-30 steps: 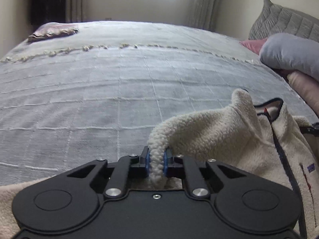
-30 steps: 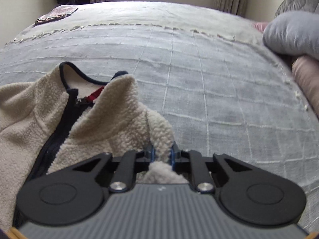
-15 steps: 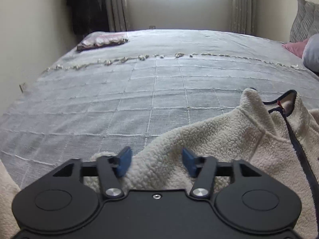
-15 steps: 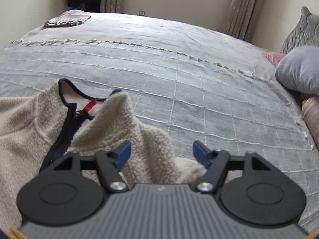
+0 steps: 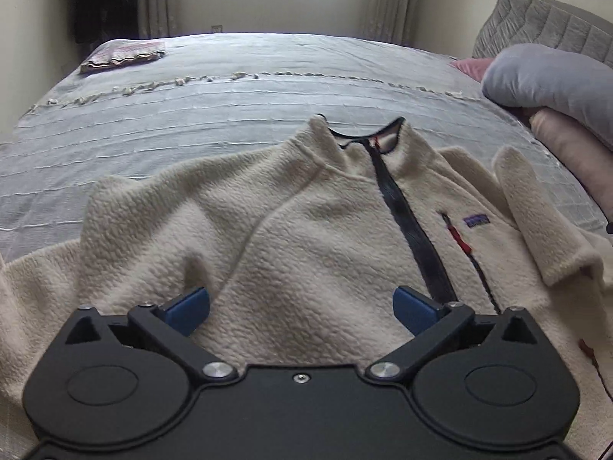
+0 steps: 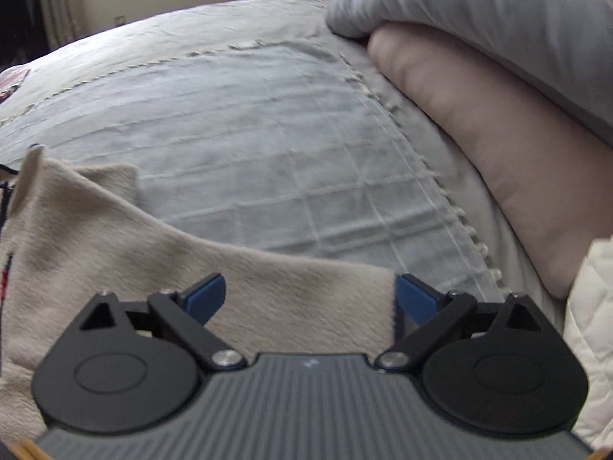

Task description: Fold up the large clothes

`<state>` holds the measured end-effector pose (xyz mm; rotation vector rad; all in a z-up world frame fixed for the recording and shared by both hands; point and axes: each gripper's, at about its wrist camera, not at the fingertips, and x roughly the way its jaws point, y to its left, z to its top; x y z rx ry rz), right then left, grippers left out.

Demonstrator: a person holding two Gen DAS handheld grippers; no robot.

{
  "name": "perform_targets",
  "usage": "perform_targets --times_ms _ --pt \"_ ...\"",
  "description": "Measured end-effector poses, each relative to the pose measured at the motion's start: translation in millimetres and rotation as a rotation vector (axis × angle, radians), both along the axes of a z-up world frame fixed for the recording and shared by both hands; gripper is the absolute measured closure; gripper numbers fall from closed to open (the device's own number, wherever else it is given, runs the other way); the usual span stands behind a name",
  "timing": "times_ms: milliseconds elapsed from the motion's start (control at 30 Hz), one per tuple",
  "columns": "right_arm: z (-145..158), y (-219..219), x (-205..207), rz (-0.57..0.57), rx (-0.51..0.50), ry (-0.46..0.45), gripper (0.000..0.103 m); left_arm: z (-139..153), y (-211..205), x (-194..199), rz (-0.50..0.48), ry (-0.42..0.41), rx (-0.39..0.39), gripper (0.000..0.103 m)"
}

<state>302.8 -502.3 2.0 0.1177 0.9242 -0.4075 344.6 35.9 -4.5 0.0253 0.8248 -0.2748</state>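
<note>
Both grippers stand wide apart and grasp nothing. Seen from the left wrist, the left gripper (image 5: 300, 304) fills the bottom of the frame, its blue pads (image 5: 187, 308) spread far apart above the cream fleece jacket (image 5: 306, 237), with no fabric pinched between them. That jacket lies front-up across the lower and middle part of the frame on the grey bedspread (image 5: 230, 115), collar toward the top, its dark zipper (image 5: 406, 222) running down right of centre, and one sleeve (image 5: 536, 214) folded in over the chest at the right edge. A folded cloth (image 5: 122, 53) sits far off in the upper left, and a grey pillow (image 5: 551, 80) rests on a pink pillow (image 5: 571, 145) at the right. Seen from the right wrist, the right gripper (image 6: 310, 297) is at the bottom centre with its jaws likewise spread; a stretch of the fleece lies between and below the pads, its edge just beside the right-hand pad (image 6: 415, 299), though contact cannot be judged. The jacket occupies the lower left here, bedspread fills the centre, and the stacked pillows crowd the upper right.
</note>
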Motion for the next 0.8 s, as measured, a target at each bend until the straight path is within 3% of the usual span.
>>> perform_targets --times_ms 133,233,300,367,433,533,600,700,800 --pt "-45 -33 -19 -0.099 0.11 0.046 0.008 -12 -37 -5 -0.044 0.051 0.011 0.0" --pt "-67 -36 -31 -0.11 0.177 -0.007 0.032 -21 -68 -6 -0.061 0.054 0.027 0.0" --pt "-65 -28 -32 -0.047 0.167 -0.046 0.086 -25 -85 -3 -0.072 0.041 0.021 0.001" --pt "-51 -24 -32 -0.014 0.153 -0.059 0.088 -27 -105 0 -0.088 0.011 0.0 0.003" --pt "-22 -21 -34 0.011 0.035 -0.099 0.088 -27 -125 5 -0.107 -0.022 -0.013 0.003" --pt "30 -33 -45 -0.005 -0.14 -0.168 0.088 -27 -156 14 -0.157 -0.052 -0.036 0.019" --pt "63 -50 -54 -0.045 -0.25 -0.195 0.088 -28 -181 22 -0.197 -0.077 -0.051 0.039" --pt "95 -79 -64 -0.125 -0.449 -0.203 0.088 -33 -220 37 -0.262 -0.102 -0.085 0.059" --pt "109 -114 -64 -0.205 -0.557 -0.194 0.089 -47 -257 54 -0.317 -0.102 -0.118 0.068"
